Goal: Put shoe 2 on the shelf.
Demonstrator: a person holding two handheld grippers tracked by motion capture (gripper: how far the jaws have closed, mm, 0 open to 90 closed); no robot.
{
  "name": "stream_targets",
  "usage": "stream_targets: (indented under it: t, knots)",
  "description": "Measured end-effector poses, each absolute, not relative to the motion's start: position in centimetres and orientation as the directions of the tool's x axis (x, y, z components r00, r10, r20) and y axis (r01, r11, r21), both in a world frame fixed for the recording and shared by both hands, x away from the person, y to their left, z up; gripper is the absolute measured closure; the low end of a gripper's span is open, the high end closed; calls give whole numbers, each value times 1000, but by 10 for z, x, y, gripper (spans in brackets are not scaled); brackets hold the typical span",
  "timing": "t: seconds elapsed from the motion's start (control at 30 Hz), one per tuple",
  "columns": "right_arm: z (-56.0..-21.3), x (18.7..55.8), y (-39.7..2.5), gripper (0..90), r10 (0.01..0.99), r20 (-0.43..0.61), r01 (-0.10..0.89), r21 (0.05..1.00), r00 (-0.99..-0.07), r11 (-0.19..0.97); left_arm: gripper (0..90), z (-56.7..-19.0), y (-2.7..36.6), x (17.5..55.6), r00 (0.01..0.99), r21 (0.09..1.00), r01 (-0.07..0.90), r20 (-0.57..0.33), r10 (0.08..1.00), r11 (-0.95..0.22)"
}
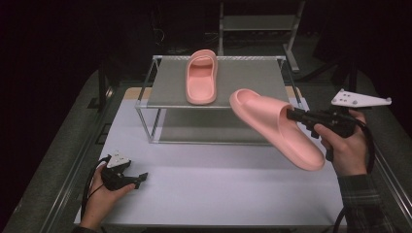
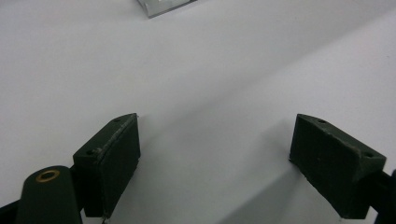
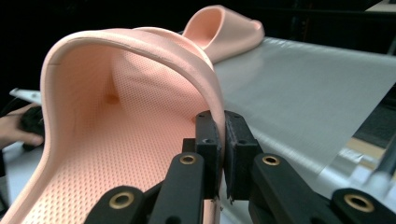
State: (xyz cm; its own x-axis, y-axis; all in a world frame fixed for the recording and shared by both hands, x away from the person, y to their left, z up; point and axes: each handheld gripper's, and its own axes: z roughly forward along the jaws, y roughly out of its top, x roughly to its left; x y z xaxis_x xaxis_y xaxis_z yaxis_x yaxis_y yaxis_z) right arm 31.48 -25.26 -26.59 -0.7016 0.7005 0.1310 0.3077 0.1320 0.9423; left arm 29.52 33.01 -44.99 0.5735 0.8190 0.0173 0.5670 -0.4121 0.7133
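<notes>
Right gripper (image 3: pixel 222 154) pinches the slipper (image 1: pixel 274 127) strap (left gripper (image 2: pixel 215 163) gapes empty)

High view looks down over the table (image 1: pixel 214 179) — gripper views sit close, sharing its white top

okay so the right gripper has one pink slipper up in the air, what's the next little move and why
Probably carry the held slipper forward and over the rack's top shelf, beside the slipper already lying there. The right gripper is shut on its side wall and holds it tilted, off the table, in front of the rack; the shelf's right half is bare. The left gripper rests open.
</notes>
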Motion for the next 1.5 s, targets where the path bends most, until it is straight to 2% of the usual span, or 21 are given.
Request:
stream_targets:
  t: [0.5, 0.97, 1.17, 1.5]
  knots:
    - [-237, 398, -239, 853, 785, 44, 296, 938, -617, 180, 150, -450, 330, 295, 574, 713, 566, 18, 819, -413]
    - [-238, 485, -214, 853, 845, 26, 358, 912, -535, 198, 150, -450, 330, 295, 574, 715, 564, 20, 819, -413]
    - [-244, 507, -204, 852, 858, 6, 385, 895, -514, 225, 150, -450, 330, 295, 573, 718, 562, 20, 819, -411]
    - [-255, 523, -185, 850, 868, -25, 402, 879, -496, 256, 150, -450, 330, 295, 573, 716, 563, 20, 819, -412]
